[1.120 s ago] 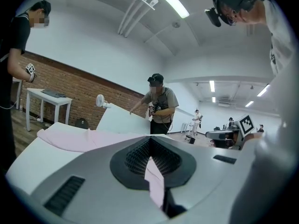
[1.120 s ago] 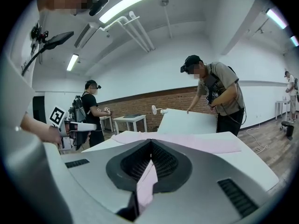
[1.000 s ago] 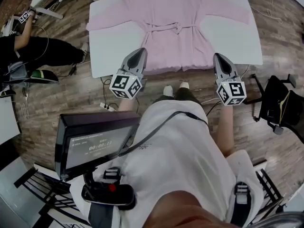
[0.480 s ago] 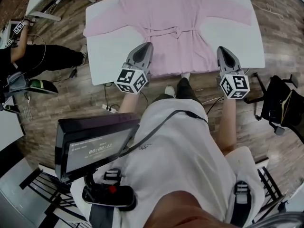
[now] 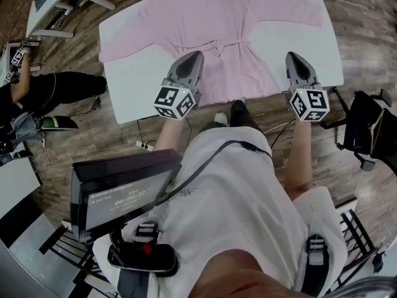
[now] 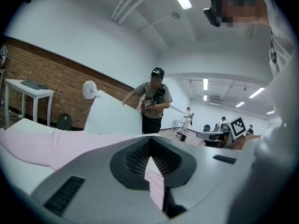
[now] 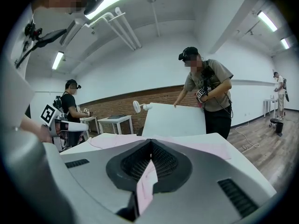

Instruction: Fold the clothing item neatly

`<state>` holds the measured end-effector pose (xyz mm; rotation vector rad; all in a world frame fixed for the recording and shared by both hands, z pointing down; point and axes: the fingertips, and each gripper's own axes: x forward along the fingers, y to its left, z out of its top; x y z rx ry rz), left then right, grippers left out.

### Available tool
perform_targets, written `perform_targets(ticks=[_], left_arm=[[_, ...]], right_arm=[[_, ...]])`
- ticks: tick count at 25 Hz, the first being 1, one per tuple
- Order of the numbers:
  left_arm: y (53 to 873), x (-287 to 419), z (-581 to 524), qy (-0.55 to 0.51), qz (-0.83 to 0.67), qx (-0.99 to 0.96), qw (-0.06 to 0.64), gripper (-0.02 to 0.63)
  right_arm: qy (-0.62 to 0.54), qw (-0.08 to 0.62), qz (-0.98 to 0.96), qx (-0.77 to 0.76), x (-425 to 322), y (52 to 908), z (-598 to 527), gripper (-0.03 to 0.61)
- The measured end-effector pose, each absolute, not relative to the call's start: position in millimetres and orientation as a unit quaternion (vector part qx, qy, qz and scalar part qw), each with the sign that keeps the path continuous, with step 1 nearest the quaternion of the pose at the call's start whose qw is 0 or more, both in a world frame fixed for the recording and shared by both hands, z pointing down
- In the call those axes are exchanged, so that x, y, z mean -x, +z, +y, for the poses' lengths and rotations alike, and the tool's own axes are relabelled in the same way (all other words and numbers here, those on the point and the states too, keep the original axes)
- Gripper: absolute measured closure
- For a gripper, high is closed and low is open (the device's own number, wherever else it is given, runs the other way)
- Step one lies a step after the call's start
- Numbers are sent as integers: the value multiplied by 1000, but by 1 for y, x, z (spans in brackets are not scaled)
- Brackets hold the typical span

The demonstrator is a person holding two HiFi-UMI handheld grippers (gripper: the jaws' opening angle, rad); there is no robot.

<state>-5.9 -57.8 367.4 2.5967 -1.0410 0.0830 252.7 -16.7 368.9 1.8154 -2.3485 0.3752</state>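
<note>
The left gripper (image 6: 149,143) has a smooth, matt grey plastic shell and black ribbed pads (image 6: 136,157). Ahead of it, a soft pink cloth robe (image 5: 229,36) lies on a matt white tabletop (image 5: 127,89). Beneath is a brown wood-plank floor (image 5: 93,129).

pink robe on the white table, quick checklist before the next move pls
1. Pink fabric robe spread flat on white table: ok.
2. Both sleeves laid out sideways: ok.
3. Pink belt tied at the waist: ok.
4. Left gripper jaws apart for a grasp: not ok, shut and empty.
5. Right gripper jaws apart for a grasp: not ok, shut and empty.
6. Grippers touching the cloth: cannot tell.
</note>
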Motion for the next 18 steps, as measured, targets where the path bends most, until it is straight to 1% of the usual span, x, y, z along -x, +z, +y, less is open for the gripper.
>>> perform_targets(ticks=[6,11,18], left_arm=[[375,-29,-69,41,-344,-923,166,612],[398,-65,-63,61,-305,-936,164,612],[425,-113,-61,83,-262,-947,169,612]], right_arm=[[126,87,-775,-614,-274,383,-22,577],[132,101,-771,-614,-281,410,-21,577],[149,104,-752,-634,-312,443,-24,576]])
